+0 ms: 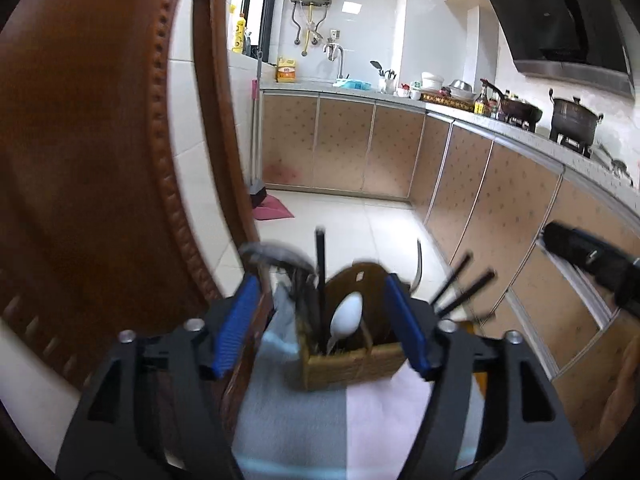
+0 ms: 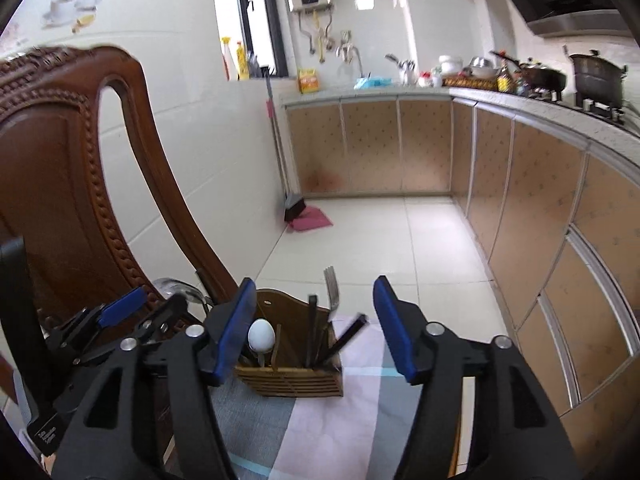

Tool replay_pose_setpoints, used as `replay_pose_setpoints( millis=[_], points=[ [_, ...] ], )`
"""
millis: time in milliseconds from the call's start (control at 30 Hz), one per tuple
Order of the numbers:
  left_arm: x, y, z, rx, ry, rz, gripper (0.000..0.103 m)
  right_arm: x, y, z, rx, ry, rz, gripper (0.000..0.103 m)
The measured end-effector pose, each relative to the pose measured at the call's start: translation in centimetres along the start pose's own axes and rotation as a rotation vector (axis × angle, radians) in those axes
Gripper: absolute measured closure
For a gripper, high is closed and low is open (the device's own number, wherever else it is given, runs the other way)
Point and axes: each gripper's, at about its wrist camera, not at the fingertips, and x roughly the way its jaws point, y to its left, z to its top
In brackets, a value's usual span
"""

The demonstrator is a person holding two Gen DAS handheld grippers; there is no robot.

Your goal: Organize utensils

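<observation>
A woven wooden utensil holder stands on the cloth-covered table. It holds a white spoon, upright black chopsticks, a metal fork and black chopsticks leaning out to the right. A blurred metal ladle sticks up at the holder's left. My left gripper is open just before the holder, nothing pressed between its blue pads. My right gripper is also open in front of the holder, and its black body shows at the right of the left wrist view.
A carved brown chair back rises close on the left. The checked tablecloth covers the near table. Beyond are a tiled floor, a broom with a pink dustpan, and cabinets under a counter with pots.
</observation>
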Motion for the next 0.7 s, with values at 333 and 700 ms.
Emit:
replay_pose_setpoints(
  millis=[333, 700],
  points=[
    [-9.7, -1.1, -6.8, 0.078, -0.003, 0.05, 0.01, -6.6, -1.0, -9.6, -0.022, 0.064, -0.122, 0.019],
    [-15.9, -2.1, -10.9, 0.121, -0.021, 0.035, 0.004, -13.0, 0.5, -14.7, -0.021, 0.044, -0.2, 0.01]
  ],
)
